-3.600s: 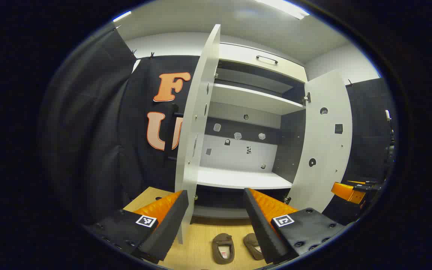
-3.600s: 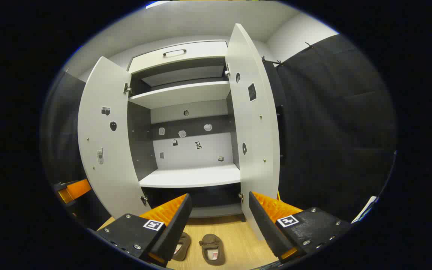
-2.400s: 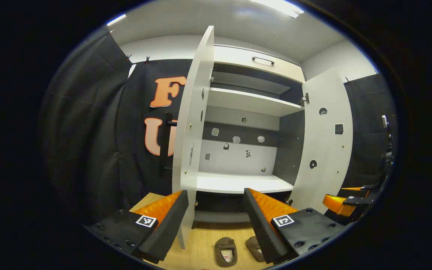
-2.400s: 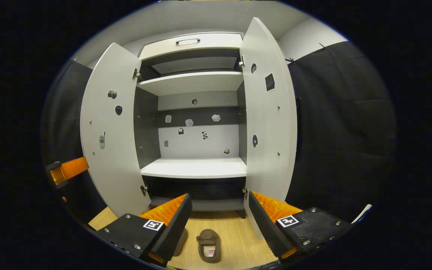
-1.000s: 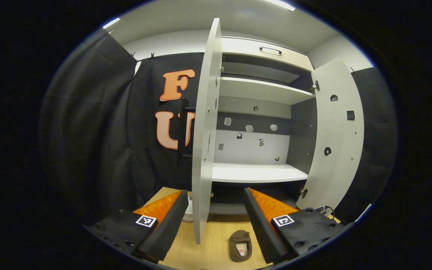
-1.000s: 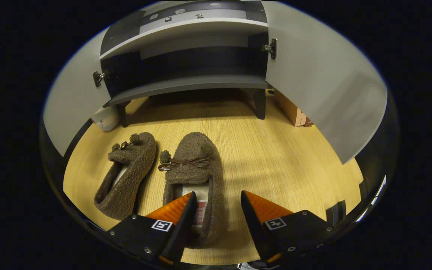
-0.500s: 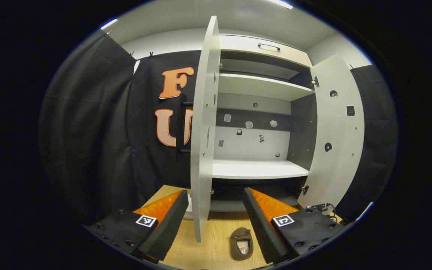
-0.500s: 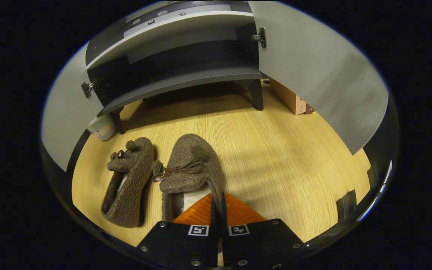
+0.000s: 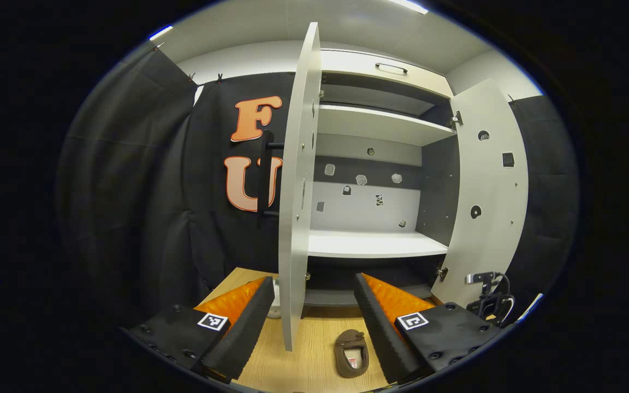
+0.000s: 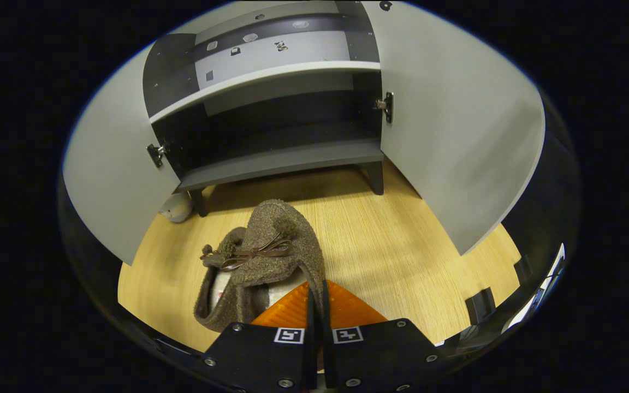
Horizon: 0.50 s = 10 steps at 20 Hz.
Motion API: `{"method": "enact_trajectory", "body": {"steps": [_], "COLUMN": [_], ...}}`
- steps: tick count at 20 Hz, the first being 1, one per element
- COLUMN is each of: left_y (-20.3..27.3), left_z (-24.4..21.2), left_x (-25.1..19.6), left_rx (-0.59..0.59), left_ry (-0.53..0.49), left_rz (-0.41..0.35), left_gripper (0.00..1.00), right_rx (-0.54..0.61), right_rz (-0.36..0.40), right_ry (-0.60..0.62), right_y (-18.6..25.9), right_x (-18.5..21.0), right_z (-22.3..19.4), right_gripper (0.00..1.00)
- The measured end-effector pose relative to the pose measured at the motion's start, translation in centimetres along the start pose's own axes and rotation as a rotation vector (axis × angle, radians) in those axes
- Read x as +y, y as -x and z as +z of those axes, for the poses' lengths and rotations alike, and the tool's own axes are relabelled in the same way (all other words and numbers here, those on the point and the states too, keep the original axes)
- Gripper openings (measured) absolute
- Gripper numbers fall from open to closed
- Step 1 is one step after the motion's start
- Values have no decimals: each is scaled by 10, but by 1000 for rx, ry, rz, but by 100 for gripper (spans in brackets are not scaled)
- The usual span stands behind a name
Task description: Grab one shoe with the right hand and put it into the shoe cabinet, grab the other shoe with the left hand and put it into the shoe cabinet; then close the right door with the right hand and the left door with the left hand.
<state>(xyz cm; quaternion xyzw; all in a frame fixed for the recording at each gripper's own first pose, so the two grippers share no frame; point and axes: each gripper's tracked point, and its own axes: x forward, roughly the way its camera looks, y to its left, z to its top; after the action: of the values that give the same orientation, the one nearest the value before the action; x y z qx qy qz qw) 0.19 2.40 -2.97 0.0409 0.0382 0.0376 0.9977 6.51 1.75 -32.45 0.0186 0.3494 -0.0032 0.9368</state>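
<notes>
Low in the centre of the right gripper view, grips a brown fuzzy slipper-style shoe with a ribbon bow (image 10: 271,240) between the orange fingers of the right gripper (image 10: 317,286), jaws closed to a sliver on the shoe's back rim. Has lifted it clear of the pale wooden floor (image 10: 396,240) since half a second ago, when it lay flat beside its twin. Points its toe toward the dark bottom shelf of the grey-and-white shoe cabinet (image 10: 282,161) at upper centre. Suggests the grasp holds and that carrying the shoe into the cabinet comes next.

At the bottom of the left gripper view, keeps the left gripper (image 9: 312,305) idle, jaws wide and holding nothing. Shows the second brown shoe (image 9: 351,353) on the floor between its fingers, with the white left door (image 9: 295,191) edge-on at centre and the white right door (image 9: 489,191) open at right.

Hides the second shoe behind the lifted one in the right gripper view. Leaves a small pale object (image 10: 175,207) by the cabinet leg, and dark cabled gear (image 9: 486,297) at lower right of the left gripper view, too unclear to identify.
</notes>
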Motion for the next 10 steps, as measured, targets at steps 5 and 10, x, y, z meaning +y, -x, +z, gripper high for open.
{"method": "enact_trajectory", "body": {"steps": [5,10], "left_y": [2,6], "left_z": [2,3], "left_x": [3,4], "left_rx": [-7,-14], "left_ry": [-6,1], "left_rz": [-12,-17], "left_gripper": [94,97], "right_rx": [-89,-173], "right_rz": [57,89], "right_ry": [-30,-54], "right_y": [49,79], "right_x": [29,47], "right_z": [57,118], "right_gripper": [5,4]}}
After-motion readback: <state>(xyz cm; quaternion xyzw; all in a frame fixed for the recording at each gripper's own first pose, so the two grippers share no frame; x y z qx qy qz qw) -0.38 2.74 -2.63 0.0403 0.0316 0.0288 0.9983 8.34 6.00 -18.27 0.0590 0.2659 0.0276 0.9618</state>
